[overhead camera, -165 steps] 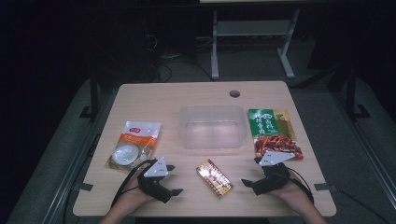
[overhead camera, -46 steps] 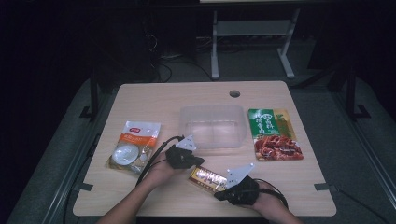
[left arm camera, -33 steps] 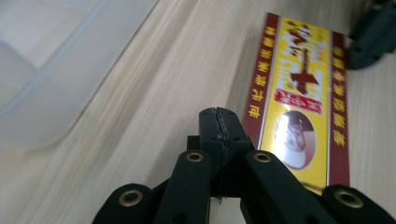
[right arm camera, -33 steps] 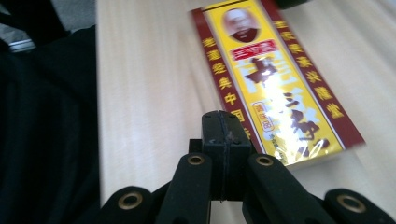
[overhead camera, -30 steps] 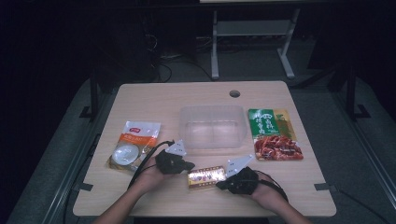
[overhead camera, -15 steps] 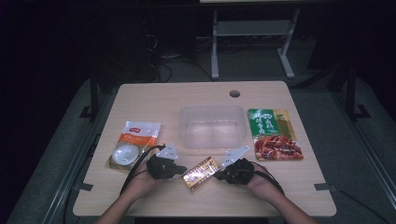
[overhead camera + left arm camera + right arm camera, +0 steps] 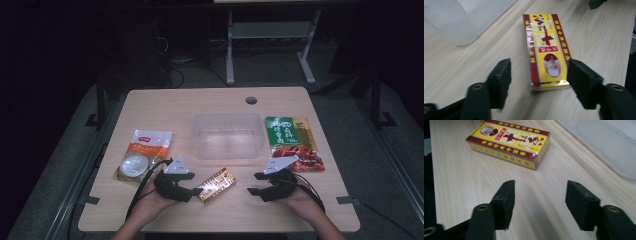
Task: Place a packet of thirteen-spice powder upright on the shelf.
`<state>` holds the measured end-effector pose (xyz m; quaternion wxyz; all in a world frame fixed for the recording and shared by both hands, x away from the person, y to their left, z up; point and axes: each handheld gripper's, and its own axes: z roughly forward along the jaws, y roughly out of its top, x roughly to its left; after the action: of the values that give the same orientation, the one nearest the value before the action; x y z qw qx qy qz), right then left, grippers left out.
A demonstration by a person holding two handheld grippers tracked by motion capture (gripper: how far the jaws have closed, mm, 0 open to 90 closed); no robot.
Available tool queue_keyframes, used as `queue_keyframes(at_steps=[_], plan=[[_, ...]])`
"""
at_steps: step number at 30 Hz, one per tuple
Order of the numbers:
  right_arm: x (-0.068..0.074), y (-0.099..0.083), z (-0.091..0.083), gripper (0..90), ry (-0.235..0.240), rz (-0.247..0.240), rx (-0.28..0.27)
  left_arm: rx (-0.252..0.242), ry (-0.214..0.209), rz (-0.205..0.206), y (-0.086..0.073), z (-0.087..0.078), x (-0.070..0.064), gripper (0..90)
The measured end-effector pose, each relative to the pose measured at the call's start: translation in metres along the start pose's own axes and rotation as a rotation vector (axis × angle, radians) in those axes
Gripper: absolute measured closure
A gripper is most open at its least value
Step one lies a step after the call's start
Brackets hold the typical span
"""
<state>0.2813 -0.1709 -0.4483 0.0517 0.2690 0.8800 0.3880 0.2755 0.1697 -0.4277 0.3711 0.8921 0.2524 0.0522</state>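
- Yellow box (image 7: 545,50) with maroon borders, gold characters too small to read and a small oval portrait: flat on the table (image 7: 310,210), its near end between the spread, released jaws of the left gripper (image 7: 539,82).
- Right gripper (image 7: 539,202): jaws apart, empty; box ahead, apart.
- Clear plastic tub (image 7: 227,135): beyond both grippers.

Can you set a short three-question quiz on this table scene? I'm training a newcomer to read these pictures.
1. True or false: the left gripper has its jaws open around the near end of the yellow box.
2. Which thing is the right gripper holding: A the yellow box, B the clear tub, C nothing?
3. What lies at the table's left side?

Key: 1 true. 2 C. 3 The orange-and-white packet.
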Motion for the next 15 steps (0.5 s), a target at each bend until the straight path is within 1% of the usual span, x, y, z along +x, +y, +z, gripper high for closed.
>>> queue_keyframes(at_steps=[1,2,3,5,7,8,9,14,15], plan=[[0.001,-0.003,-0.002,34.5,-0.007,0.005,0.0,-0.003,0.005,-0.007,0.0,0.002,-0.004,33.0],[0.002,-0.005,-0.004,31.2,-0.016,0.009,0.002,0.0,0.008,-0.004,-0.001,0.003,-0.007,30.6],[0.003,-0.007,-0.005,29.5,-0.029,0.012,0.006,0.0,0.015,-0.01,-0.001,0.005,-0.01,29.2],[0.004,-0.012,-0.008,28.2,-0.038,0.015,0.013,0.005,0.031,-0.013,-0.001,0.009,-0.013,27.0],[0.002,-0.013,-0.009,27.1,-0.047,0.016,0.01,0.009,0.038,-0.016,-0.001,0.011,-0.014,25.8],[0.002,-0.013,-0.009,27.1,-0.047,0.016,0.01,0.01,0.045,-0.023,-0.001,0.014,-0.015,25.8],[-0.001,-0.012,-0.008,26.6,-0.05,0.017,-0.004,0.016,0.044,-0.023,0.0,0.02,-0.016,24.5],[-0.004,-0.012,-0.005,26.4,-0.046,0.018,0.004,0.062,0.045,0.01,0.0,0.036,-0.023,23.6],[-0.005,-0.012,-0.004,26.3,-0.047,0.009,0.004,0.067,0.048,0.016,0.0,0.038,-0.023,23.5]])
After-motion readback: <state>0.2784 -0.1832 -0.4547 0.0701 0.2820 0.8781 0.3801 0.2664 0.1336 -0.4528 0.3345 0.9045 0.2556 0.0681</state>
